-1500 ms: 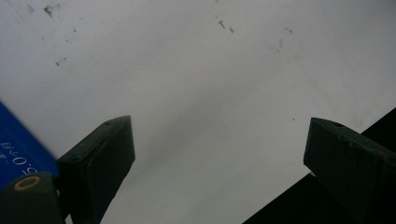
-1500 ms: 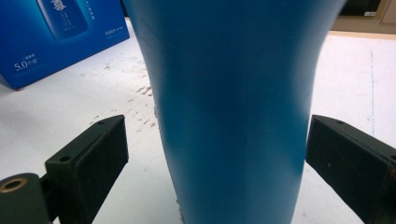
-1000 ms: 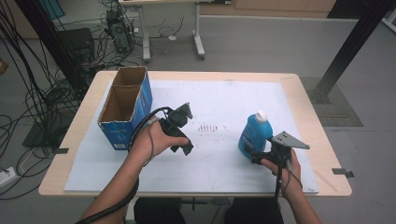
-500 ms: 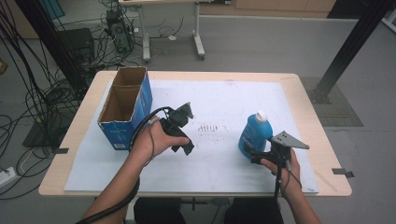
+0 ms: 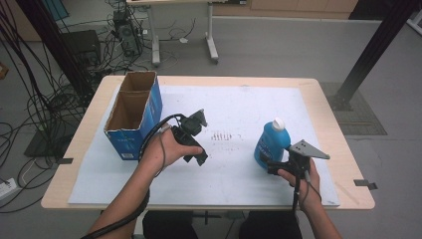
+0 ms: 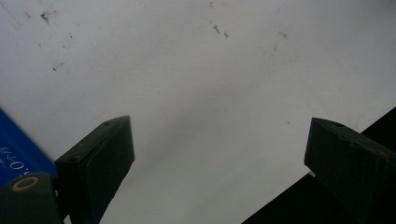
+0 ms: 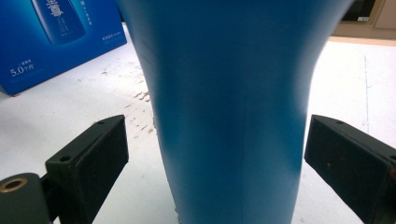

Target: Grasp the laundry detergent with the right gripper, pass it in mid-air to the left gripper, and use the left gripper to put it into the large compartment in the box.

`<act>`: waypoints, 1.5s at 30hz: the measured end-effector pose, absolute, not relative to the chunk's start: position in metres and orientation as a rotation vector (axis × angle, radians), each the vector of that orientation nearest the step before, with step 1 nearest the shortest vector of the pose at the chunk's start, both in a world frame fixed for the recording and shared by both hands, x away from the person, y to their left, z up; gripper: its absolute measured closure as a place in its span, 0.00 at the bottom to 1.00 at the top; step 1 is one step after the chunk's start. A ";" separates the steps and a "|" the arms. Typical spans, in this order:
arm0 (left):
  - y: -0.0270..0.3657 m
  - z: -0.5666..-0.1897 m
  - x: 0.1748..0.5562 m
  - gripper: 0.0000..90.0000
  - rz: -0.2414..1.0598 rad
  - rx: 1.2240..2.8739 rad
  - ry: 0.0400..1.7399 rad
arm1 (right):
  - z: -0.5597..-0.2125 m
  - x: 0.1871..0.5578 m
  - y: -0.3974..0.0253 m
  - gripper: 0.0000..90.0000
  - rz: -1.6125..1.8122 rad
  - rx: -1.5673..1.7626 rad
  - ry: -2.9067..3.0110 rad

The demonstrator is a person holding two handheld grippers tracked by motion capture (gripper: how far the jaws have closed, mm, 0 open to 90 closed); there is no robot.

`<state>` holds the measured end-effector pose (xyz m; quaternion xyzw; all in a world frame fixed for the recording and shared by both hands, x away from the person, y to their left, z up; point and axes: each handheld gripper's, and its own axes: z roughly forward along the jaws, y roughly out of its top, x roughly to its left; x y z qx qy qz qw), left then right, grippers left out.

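The place looked like a robotics or data-collection lab rather than a home. A light wooden table (image 5: pixel 328 107) covered with a white sheet (image 5: pixel 249 107) stood on a bare grey floor (image 5: pixel 278 45). At the upper left of the frame, bundles of black cables (image 5: pixel 47 99) hung and trailed across the floor beside a dark equipment case (image 5: pixel 79 47). A second desk's white legs (image 5: pixel 211 35) stood at top centre, and a black metal post (image 5: pixel 370 55) rose at the upper right.
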<state>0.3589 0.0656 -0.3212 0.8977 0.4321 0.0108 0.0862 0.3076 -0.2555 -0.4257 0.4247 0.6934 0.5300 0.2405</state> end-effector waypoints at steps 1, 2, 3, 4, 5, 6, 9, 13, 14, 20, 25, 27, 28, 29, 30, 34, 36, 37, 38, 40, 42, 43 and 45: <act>0.066 -0.321 0.359 0.10 0.032 2.670 1.285 | -0.426 0.308 -0.255 0.07 1.452 1.163 1.894; 0.066 -0.321 0.359 0.10 0.029 2.667 1.284 | -0.426 0.308 -0.256 0.07 1.453 1.162 1.894; 0.066 -0.321 0.359 0.10 0.031 2.671 1.285 | -0.426 0.308 -0.255 0.07 1.452 1.160 1.890; 0.067 -0.321 0.359 0.10 0.034 2.673 1.284 | -0.426 0.308 -0.255 0.07 1.452 1.160 1.889; 0.067 -0.321 0.359 0.10 0.032 2.668 1.287 | -0.426 0.308 -0.255 0.07 1.451 1.156 1.889; 0.067 -0.321 0.358 0.10 0.034 2.669 1.290 | -0.426 0.308 -0.255 0.07 1.451 1.156 1.889; 0.067 -0.321 0.358 0.10 0.034 2.668 1.292 | -0.426 0.308 -0.253 0.07 1.450 1.147 1.882; 0.067 -0.322 0.358 0.10 0.031 2.669 1.294 | -0.426 0.309 -0.253 0.07 1.461 1.144 1.872; 0.067 -0.322 0.358 0.10 0.032 2.668 1.294 | -0.426 0.309 -0.253 0.07 1.461 1.144 1.872; 0.067 -0.322 0.357 0.10 0.031 2.672 1.292 | -0.429 0.312 -0.250 0.09 1.470 1.145 1.863; 0.068 -0.323 0.357 0.10 0.029 2.673 1.292 | -0.430 0.314 -0.250 0.12 1.480 1.137 1.856; 0.067 -0.323 0.357 0.10 0.028 2.674 1.294 | -0.430 0.315 -0.249 0.14 1.485 1.137 1.853; 0.067 -0.323 0.357 0.10 0.026 2.672 1.294 | -0.430 0.315 -0.249 0.14 1.485 1.137 1.853; 0.067 -0.323 0.358 0.10 0.027 2.672 1.294 | -0.431 0.315 -0.249 0.16 1.487 1.141 1.848; 0.067 -0.323 0.358 0.10 0.027 2.672 1.294 | -0.431 0.315 -0.249 0.16 1.487 1.141 1.848; 0.066 -0.323 0.359 0.10 0.028 2.674 1.293 | -0.432 0.316 -0.249 0.20 1.491 1.141 1.841; 0.065 -0.323 0.359 0.10 0.029 2.674 1.292 | -0.432 0.317 -0.248 0.23 1.495 1.133 1.837; 0.065 -0.323 0.359 0.10 0.029 2.674 1.292 | -0.432 0.317 -0.248 0.25 1.495 1.130 1.839; 0.065 -0.322 0.359 0.10 0.034 2.676 1.293 | -0.433 0.318 -0.248 0.26 1.496 1.128 1.838; 0.065 -0.322 0.359 0.10 0.030 2.677 1.290 | -0.433 0.318 -0.248 0.27 1.494 1.127 1.835; 0.065 -0.322 0.359 0.10 0.029 2.677 1.290 | -0.433 0.318 -0.249 0.28 1.497 1.127 1.834; 0.065 -0.322 0.359 0.10 0.030 2.676 1.291 | -0.433 0.318 -0.249 0.29 1.495 1.124 1.834; 0.065 -0.322 0.359 0.10 0.028 2.677 1.291 | -0.433 0.318 -0.248 0.30 1.495 1.120 1.835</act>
